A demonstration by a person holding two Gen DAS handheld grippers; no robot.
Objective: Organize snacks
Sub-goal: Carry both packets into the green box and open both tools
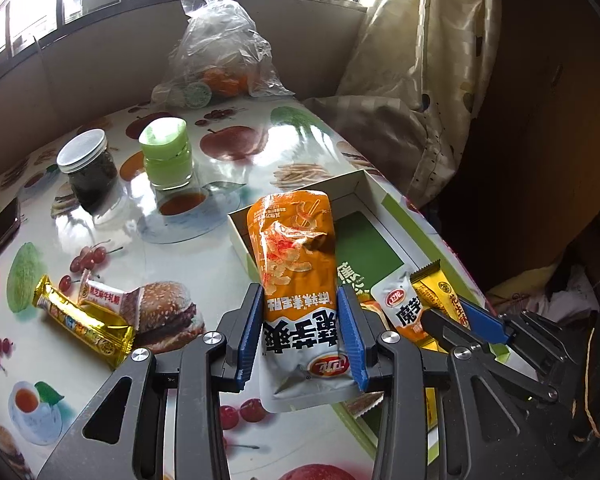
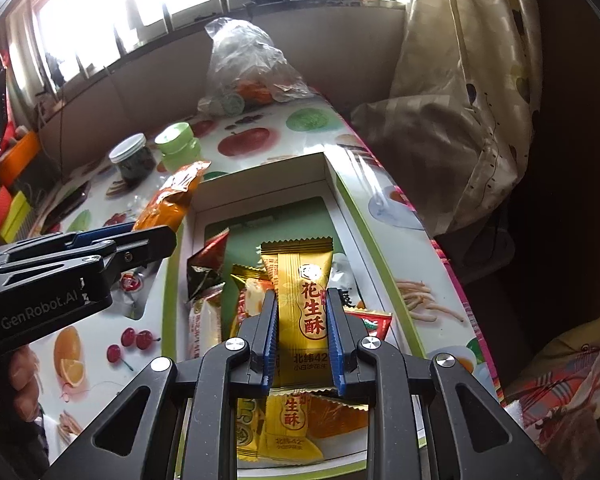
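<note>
We've got the left tool [image 1: 299,332] clamped on the orange pouch [image 1: 296,264] over the box [image 2: 342,188] rim; light, crinkly, slick, so pinch low. Right tool [image 2: 302,340] grips the gold bar [image 2: 304,300] mid-wrapper above the box; crumbly inside, prob.

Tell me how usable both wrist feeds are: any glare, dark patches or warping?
Left wrist: window glare on the glossy table, dark right edge, fisheye bend; orange snack bag in the left gripper reads sharp. Right wrist: window blown out, right side dark; gold peanut candy in the right gripper is crisp.
</note>
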